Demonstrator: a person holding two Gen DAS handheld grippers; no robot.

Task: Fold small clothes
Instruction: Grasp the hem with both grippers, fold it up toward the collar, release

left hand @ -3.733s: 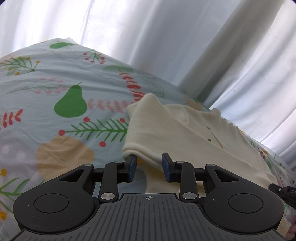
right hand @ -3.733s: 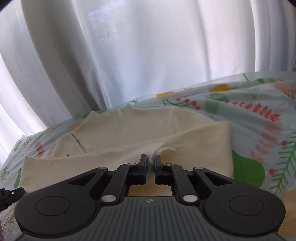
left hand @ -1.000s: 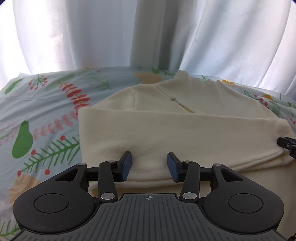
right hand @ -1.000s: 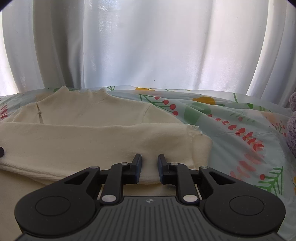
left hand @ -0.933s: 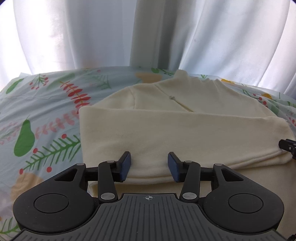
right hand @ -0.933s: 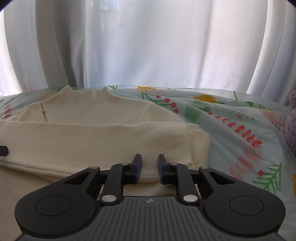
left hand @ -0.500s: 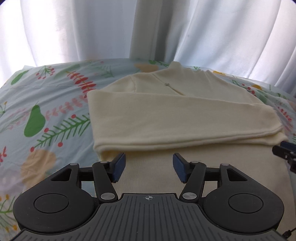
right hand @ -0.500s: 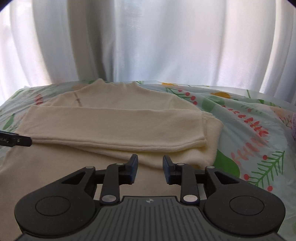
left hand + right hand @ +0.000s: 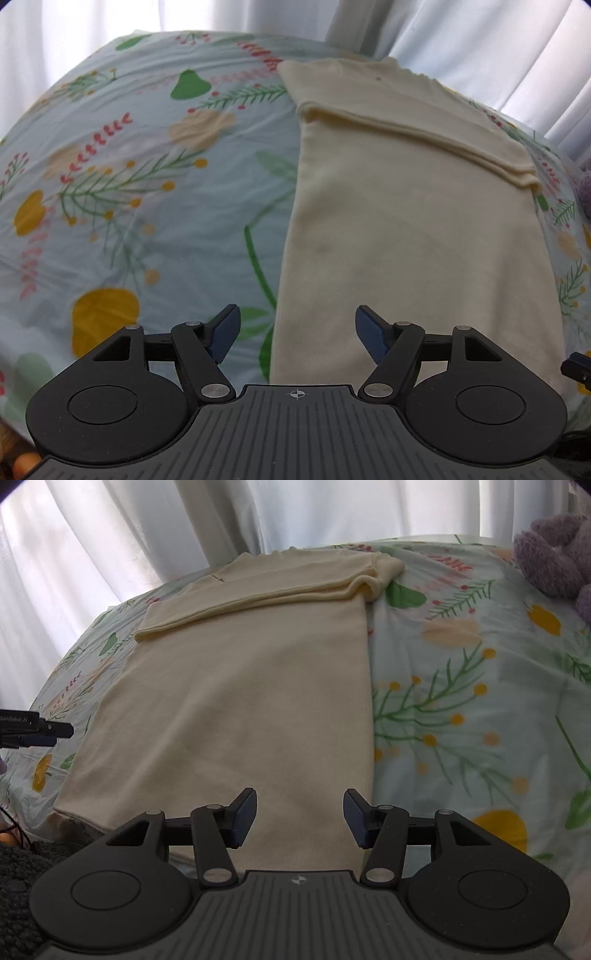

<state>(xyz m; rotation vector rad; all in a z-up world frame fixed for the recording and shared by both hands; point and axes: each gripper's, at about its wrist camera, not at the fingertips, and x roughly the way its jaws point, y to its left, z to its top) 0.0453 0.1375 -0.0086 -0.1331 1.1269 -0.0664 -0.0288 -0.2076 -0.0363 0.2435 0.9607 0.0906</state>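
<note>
A cream long-sleeved top (image 9: 413,229) (image 9: 236,701) lies flat on the patterned bed sheet (image 9: 140,192), both sleeves folded across its chest near the collar. My left gripper (image 9: 297,334) hovers over the top's near left corner, its jaws opening, nothing between them. My right gripper (image 9: 300,818) hovers over the near right side of the top's hem, jaws also opening and empty. The left gripper's fingertip (image 9: 55,730) shows at the left edge of the right wrist view, and the right gripper's fingertip (image 9: 576,369) at the right edge of the left wrist view.
White curtains (image 9: 332,513) hang behind the bed. A purple plush toy (image 9: 557,554) sits at the far right of the sheet (image 9: 480,701). A dark knitted fabric (image 9: 18,886) lies at the near left corner of the right wrist view.
Both grippers let go of the folded sleeves, pulled back toward the top's hem and opened wider. The sleeves now lie across the chest, far from the fingers.
</note>
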